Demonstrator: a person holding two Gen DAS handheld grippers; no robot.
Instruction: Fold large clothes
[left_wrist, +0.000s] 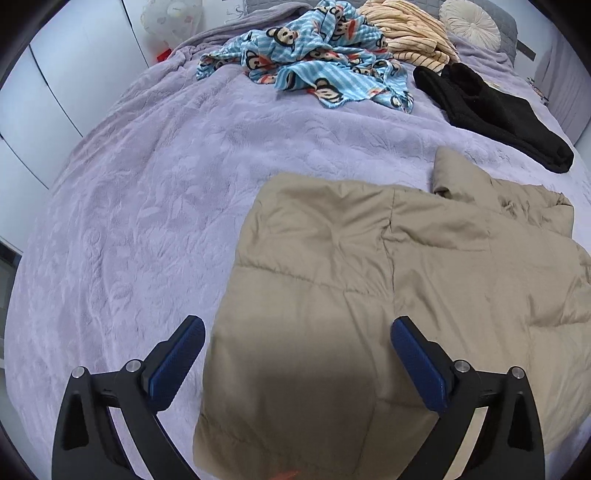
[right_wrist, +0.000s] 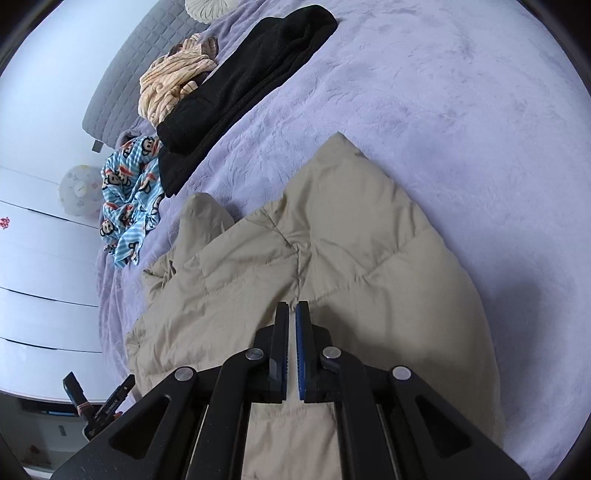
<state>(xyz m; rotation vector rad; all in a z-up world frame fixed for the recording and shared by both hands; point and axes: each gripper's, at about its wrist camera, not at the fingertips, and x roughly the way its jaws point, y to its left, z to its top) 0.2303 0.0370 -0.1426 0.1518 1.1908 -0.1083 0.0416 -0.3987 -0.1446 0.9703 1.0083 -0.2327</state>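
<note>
Folding the tan coat (left_wrist: 369, 277) on the bed (left_wrist: 129, 221)

Left gripper (left_wrist: 297, 349) hangs released over the coat's near edge; right gripper (right_wrist: 291, 314), jaws clenched empty, sits above its middle; coat runs lengthwise ahead.

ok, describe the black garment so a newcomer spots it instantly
On the lavender bed blanket, look past the tan puffer jacket toward the headboard side. The black fleece garment lies folded beside the cream striped garment: the only plain dark piece there.

Lavender fleece blanket (left_wrist: 147, 206) covers bed. Round cream cushion (left_wrist: 469, 22) at its head end, against grey quilted headboard (right_wrist: 122, 92). White patterned fan (left_wrist: 171, 14) past blanket's far corner, white wardrobe doors (left_wrist: 55, 85) alongside.
</note>
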